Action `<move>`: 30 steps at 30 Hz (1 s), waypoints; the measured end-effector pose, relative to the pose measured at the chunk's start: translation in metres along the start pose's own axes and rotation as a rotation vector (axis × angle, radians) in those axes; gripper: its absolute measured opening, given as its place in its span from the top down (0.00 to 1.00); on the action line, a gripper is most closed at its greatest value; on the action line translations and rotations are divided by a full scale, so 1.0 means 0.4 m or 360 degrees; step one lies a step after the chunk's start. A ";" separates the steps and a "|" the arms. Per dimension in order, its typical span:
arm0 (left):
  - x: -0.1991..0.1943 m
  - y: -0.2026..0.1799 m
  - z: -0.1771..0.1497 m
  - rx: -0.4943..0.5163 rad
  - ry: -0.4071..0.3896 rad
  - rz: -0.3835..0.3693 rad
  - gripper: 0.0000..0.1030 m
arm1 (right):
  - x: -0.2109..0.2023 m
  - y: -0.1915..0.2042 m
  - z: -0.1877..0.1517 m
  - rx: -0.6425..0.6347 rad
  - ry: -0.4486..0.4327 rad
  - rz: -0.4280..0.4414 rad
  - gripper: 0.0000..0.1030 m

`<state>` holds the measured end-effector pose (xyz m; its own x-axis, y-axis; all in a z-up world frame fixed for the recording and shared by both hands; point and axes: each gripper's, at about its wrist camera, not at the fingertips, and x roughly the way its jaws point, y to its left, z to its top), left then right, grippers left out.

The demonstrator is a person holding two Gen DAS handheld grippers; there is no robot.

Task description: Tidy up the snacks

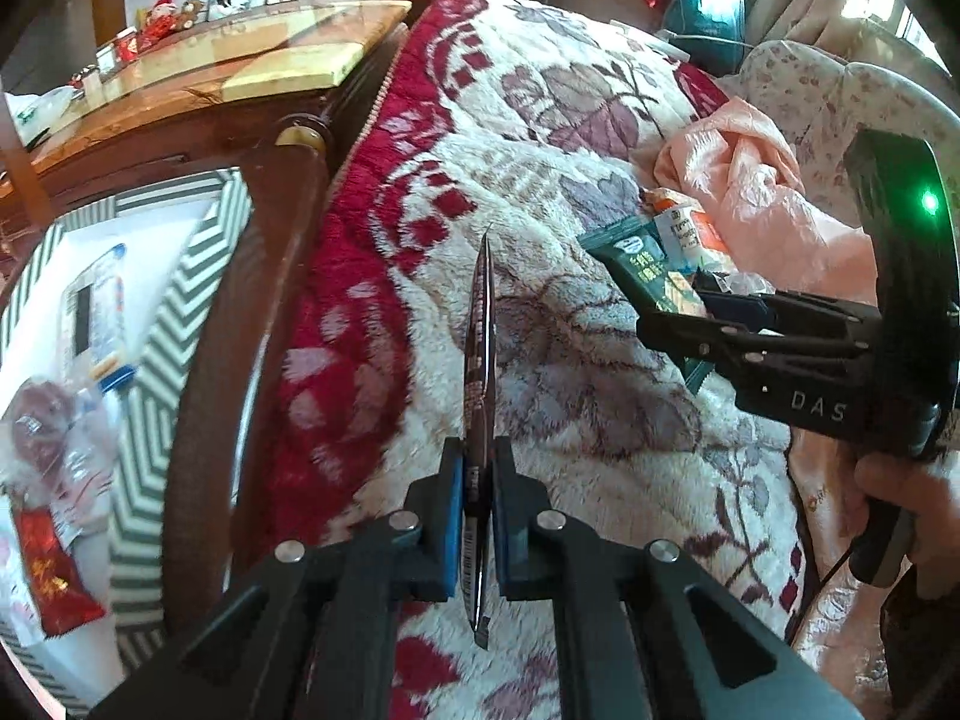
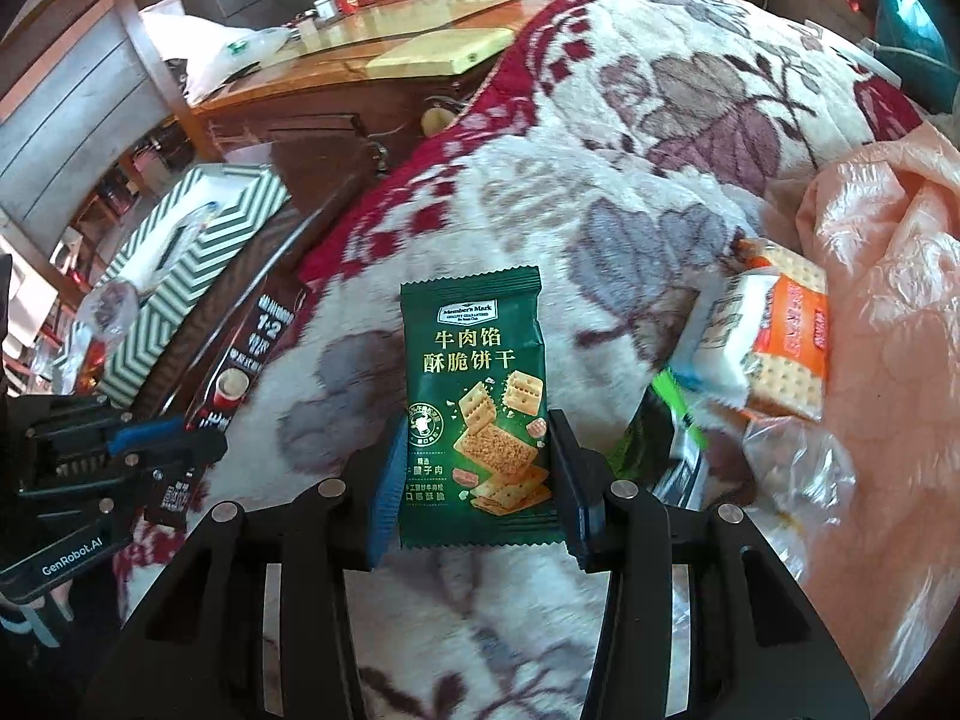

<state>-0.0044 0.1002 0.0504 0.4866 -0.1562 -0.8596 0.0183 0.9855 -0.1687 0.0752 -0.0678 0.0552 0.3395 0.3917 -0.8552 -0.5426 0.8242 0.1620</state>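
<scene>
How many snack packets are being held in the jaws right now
2: a green cracker packet in the right gripper, and a dark sachet edge-on in the left gripper.

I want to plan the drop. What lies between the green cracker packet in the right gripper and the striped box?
In the right wrist view, between the green cracker packet and the striped box lie floral blanket, the coffee sachet and the bed's wooden rail.

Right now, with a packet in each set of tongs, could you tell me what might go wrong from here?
1. The left tongs pinch the dark coffee sachet near one end; the long free part could swing or slip out.
2. The right tongs squeeze the green cracker packet across its width, which might crush the crackers.
3. The striped box sits off the blanket's edge, so a loose drop might miss it.
</scene>
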 end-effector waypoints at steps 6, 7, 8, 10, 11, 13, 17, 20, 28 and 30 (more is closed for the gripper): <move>-0.040 0.027 -0.025 -0.0047 -0.0039 0.0054 0.90 | -0.011 0.059 -0.009 -0.0034 -0.0004 0.0048 0.58; -0.047 0.032 -0.028 -0.0050 -0.0047 0.0066 0.90 | -0.012 0.069 -0.008 -0.0044 -0.0003 0.0053 0.58; -0.054 0.037 -0.030 -0.0053 -0.0054 0.0074 0.90 | -0.014 0.081 -0.008 -0.0052 -0.0003 0.0058 0.58; -0.070 0.048 -0.035 -0.0065 -0.0071 0.0096 0.90 | -0.019 0.103 -0.007 -0.0068 -0.0004 0.0071 0.58; -0.078 0.053 -0.037 -0.0071 -0.0083 0.0109 0.90 | -0.022 0.112 -0.006 -0.0076 -0.0007 0.0073 0.58; -0.096 0.066 -0.041 -0.0083 -0.0107 0.0133 0.90 | -0.028 0.131 -0.003 -0.0092 -0.0012 0.0083 0.58; -0.126 0.093 -0.044 -0.0113 -0.0145 0.0184 0.90 | -0.038 0.176 0.010 -0.0130 -0.0025 0.0111 0.58; -0.148 0.114 -0.046 -0.0140 -0.0172 0.0217 0.90 | -0.044 0.210 0.019 -0.0163 -0.0031 0.0128 0.58; -0.192 0.188 -0.052 -0.0240 -0.0224 0.0295 0.90 | -0.045 0.301 0.048 -0.0268 -0.0028 0.0162 0.58; -0.199 0.210 -0.054 -0.0273 -0.0231 0.0316 0.90 | -0.045 0.320 0.054 -0.0289 -0.0027 0.0170 0.58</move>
<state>-0.0607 0.1938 0.0944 0.5857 0.0618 -0.8082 -0.2317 0.9682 -0.0939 0.0162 0.0396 0.1019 0.2846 0.4810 -0.8292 -0.7053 0.6909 0.1587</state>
